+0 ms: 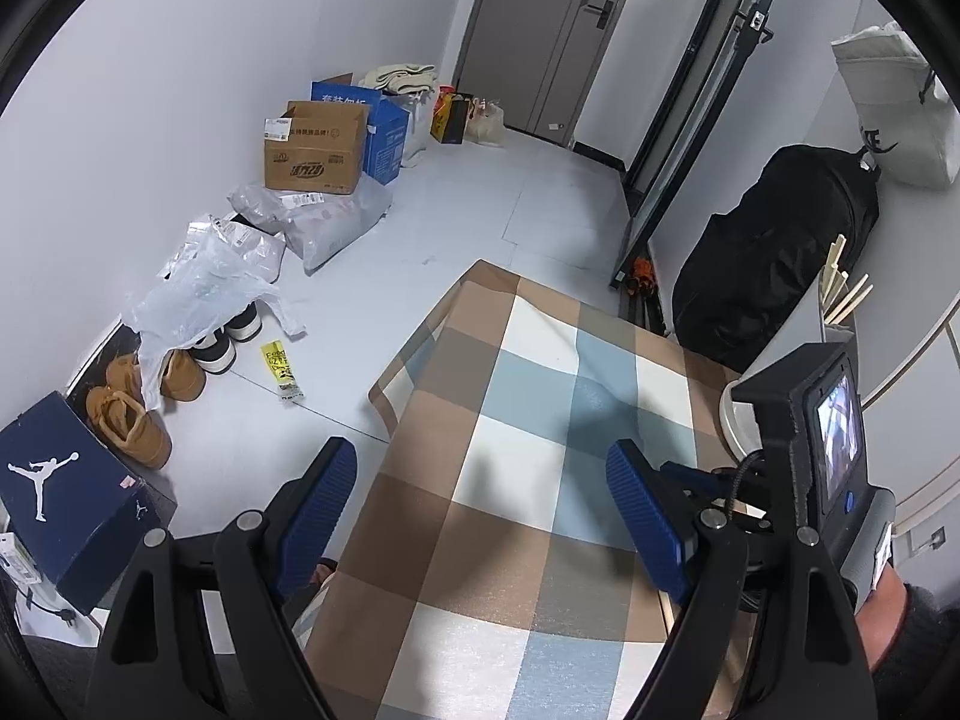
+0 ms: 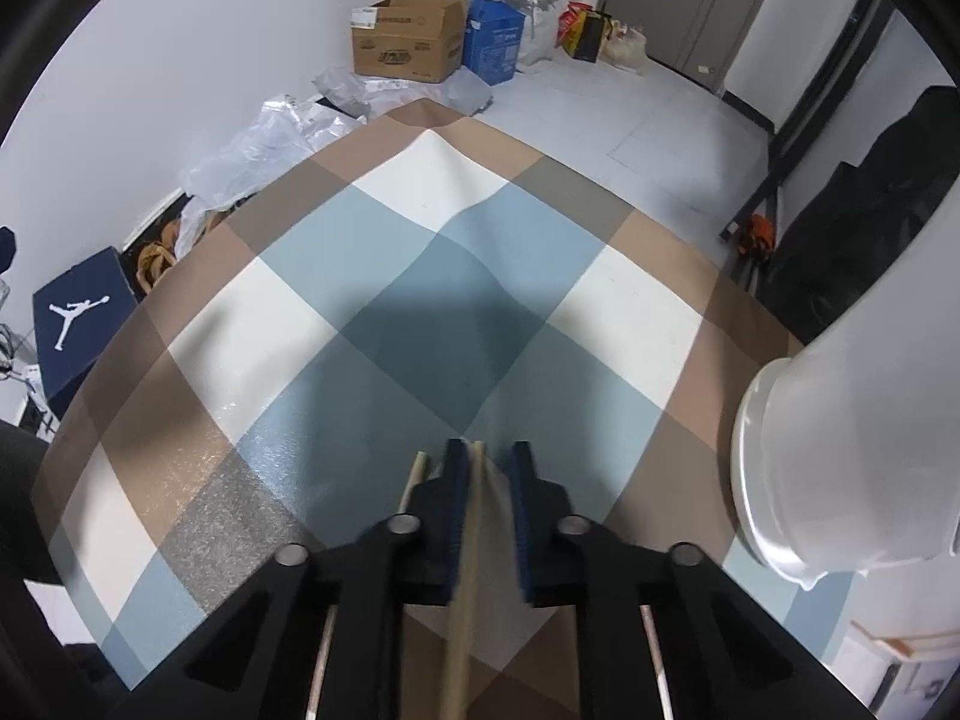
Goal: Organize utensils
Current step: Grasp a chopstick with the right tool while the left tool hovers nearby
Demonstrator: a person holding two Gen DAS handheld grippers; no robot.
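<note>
Now the right gripper (image 2: 486,468) clamps a wooden chopstick (image 2: 465,570) over the checked tablecloth (image 2: 420,252); left gripper (image 1: 474,480) hangs spread and empty, white holder (image 2: 840,450) at right.

Black-framed left gripper (image 1: 474,498), ribbed blue pads (image 1: 642,516), silver pivot screws, dark knit sleeve (image 1: 918,636)

Even, bright indoor light; soft dark shadows on the tablecloth (image 2: 420,312), slight glare; fisheye bends edges, corners vignetted black.
</note>
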